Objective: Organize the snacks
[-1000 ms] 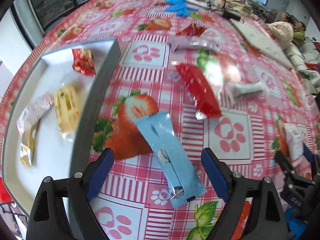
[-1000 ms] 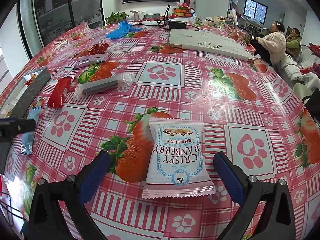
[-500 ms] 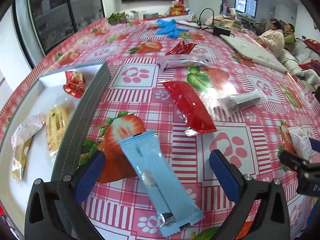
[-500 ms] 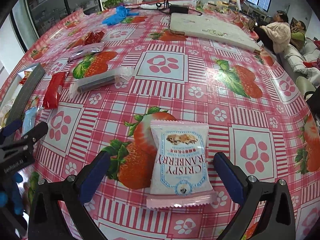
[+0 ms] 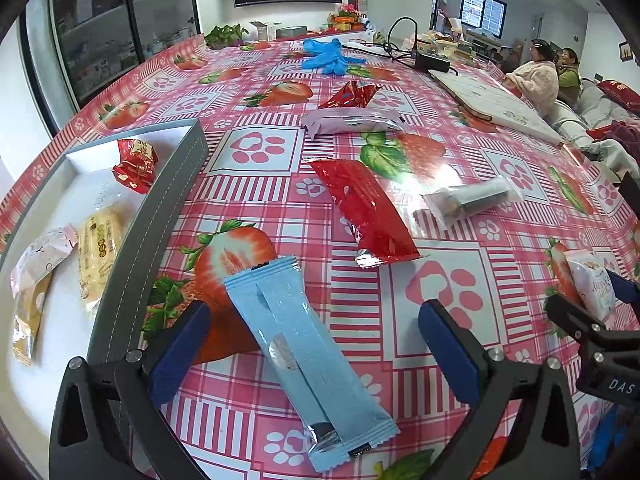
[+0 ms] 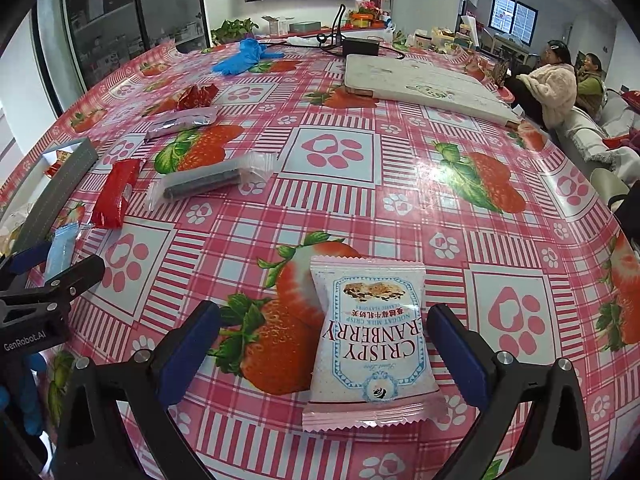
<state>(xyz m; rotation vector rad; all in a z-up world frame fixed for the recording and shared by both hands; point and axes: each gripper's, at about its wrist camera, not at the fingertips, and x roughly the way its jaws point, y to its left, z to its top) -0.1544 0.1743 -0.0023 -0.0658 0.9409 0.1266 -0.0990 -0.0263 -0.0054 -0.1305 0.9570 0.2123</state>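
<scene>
My left gripper (image 5: 314,344) is open, its jaws on either side of a light blue snack bar (image 5: 304,356) lying on the tablecloth. A grey tray (image 5: 160,216) to the left holds several snacks, among them a red packet (image 5: 134,164) and a yellow one (image 5: 98,248). My right gripper (image 6: 324,354) is open around a white and pink Crispy Cranberry packet (image 6: 370,344) lying flat; the packet also shows in the left wrist view (image 5: 592,284). A red bar (image 5: 364,212), a clear wrapped dark bar (image 5: 468,200) and a lilac bar (image 5: 352,122) lie further out.
A crumpled red wrapper (image 5: 352,94) and blue gloves (image 5: 326,56) lie further back. A white board (image 6: 424,84) and a black box with cables (image 6: 360,46) sit at the far right. Two people (image 6: 560,80) sit beyond the table's right edge.
The left gripper pulled back and tilted up, so the blue bar now lies between its jaws nearer the camera. The right gripper shifted slightly over the cranberry packet. Both stayed open.
</scene>
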